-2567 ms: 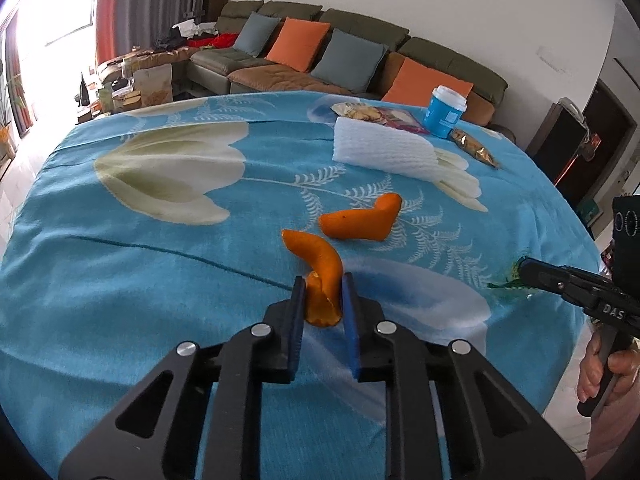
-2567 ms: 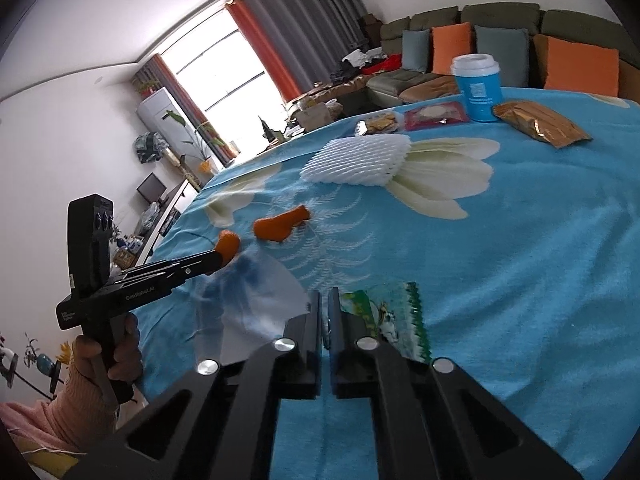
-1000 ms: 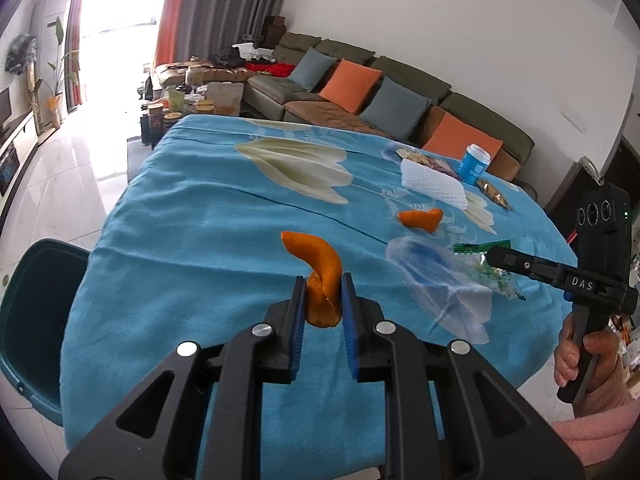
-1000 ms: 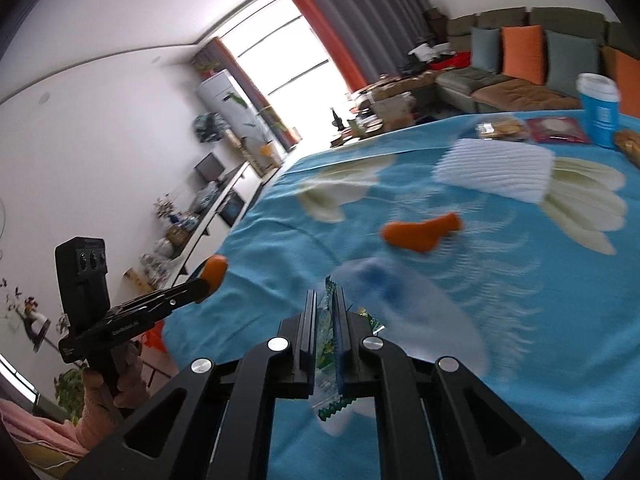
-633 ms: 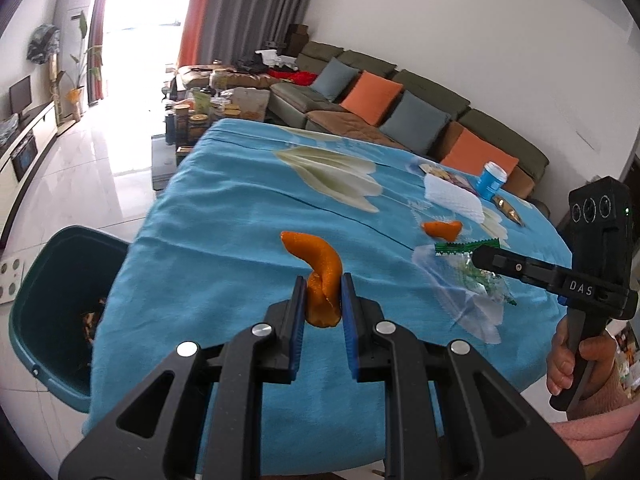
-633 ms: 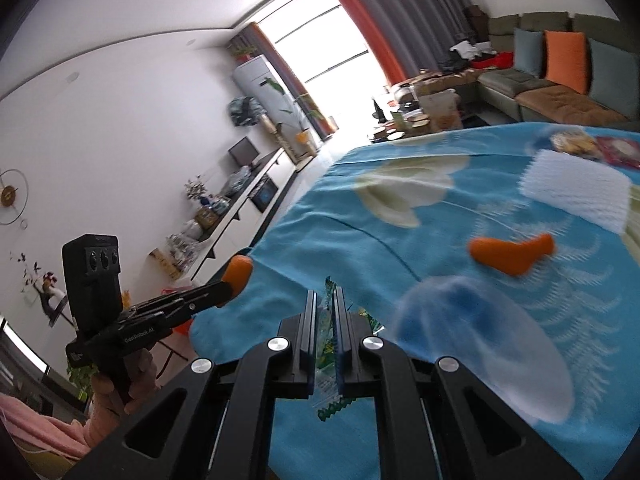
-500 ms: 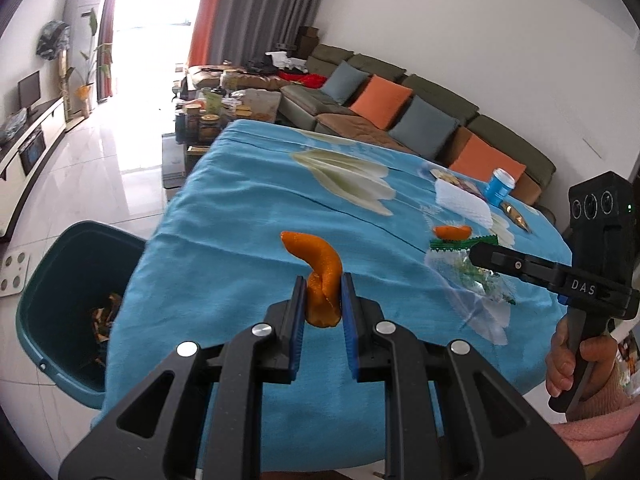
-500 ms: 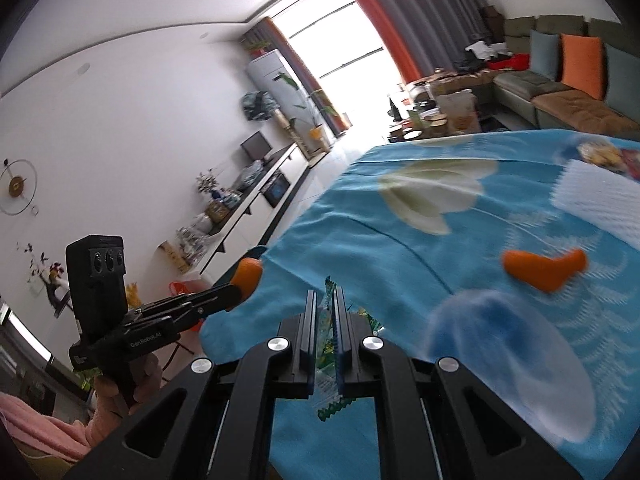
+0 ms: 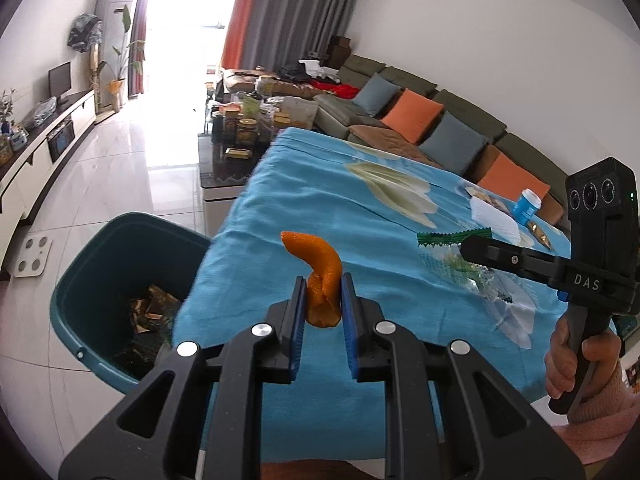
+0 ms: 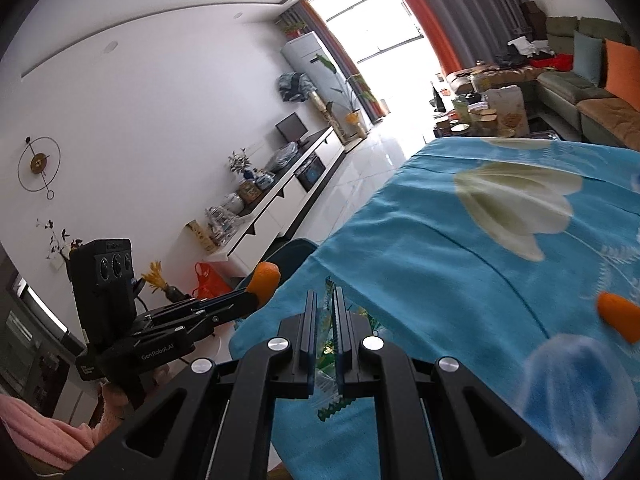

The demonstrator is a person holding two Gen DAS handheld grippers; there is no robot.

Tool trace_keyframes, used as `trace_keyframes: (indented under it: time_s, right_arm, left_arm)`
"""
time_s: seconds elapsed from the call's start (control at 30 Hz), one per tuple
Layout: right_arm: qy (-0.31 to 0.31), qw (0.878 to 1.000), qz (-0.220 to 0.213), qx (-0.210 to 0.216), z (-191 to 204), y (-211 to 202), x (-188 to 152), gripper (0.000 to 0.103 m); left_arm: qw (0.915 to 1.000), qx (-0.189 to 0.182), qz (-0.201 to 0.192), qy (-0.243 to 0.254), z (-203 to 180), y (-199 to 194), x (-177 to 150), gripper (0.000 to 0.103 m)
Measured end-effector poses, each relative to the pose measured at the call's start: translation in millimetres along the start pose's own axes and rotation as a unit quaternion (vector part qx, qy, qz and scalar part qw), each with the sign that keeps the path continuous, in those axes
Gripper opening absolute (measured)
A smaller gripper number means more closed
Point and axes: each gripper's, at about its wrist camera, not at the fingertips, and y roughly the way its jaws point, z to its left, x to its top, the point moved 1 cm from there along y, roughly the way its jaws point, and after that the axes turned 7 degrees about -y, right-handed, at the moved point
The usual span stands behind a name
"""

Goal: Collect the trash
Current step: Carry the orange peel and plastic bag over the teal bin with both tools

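Observation:
My left gripper [image 9: 323,295] is shut on a curled orange peel [image 9: 320,272] and holds it in the air over the near corner of the table. A teal trash bin [image 9: 104,280] with scraps inside stands on the floor to its lower left. My right gripper [image 10: 324,312] is shut on a green and clear plastic wrapper [image 10: 329,356]; it also shows in the left wrist view [image 9: 466,247] with the wrapper [image 9: 452,238] hanging from it. A second orange peel [image 10: 618,316] lies on the blue tablecloth [image 10: 460,264].
At the table's far end are a white foam net [image 9: 494,220], a blue cup [image 9: 528,207] and snack packets. A sofa [image 9: 420,128] with cushions runs along the wall. A cluttered coffee table [image 9: 244,136] stands beyond the bin. A white TV cabinet [image 10: 288,196] lines the left wall.
Both grippers have swung left, away from the table's middle toward its near corner. The bin has come into full view beside the left gripper. Both grips are unchanged.

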Motion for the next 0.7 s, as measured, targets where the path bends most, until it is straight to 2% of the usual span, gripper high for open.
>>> trace_keyframes:
  time_s: [0.7]
  right_arm:
    - [-0.034, 0.997, 0.034, 0.060, 36, 63, 29, 0.006]
  left_arm:
    - [0.9965, 0.064, -0.034, -0.040, 59, -27, 11, 0.017]
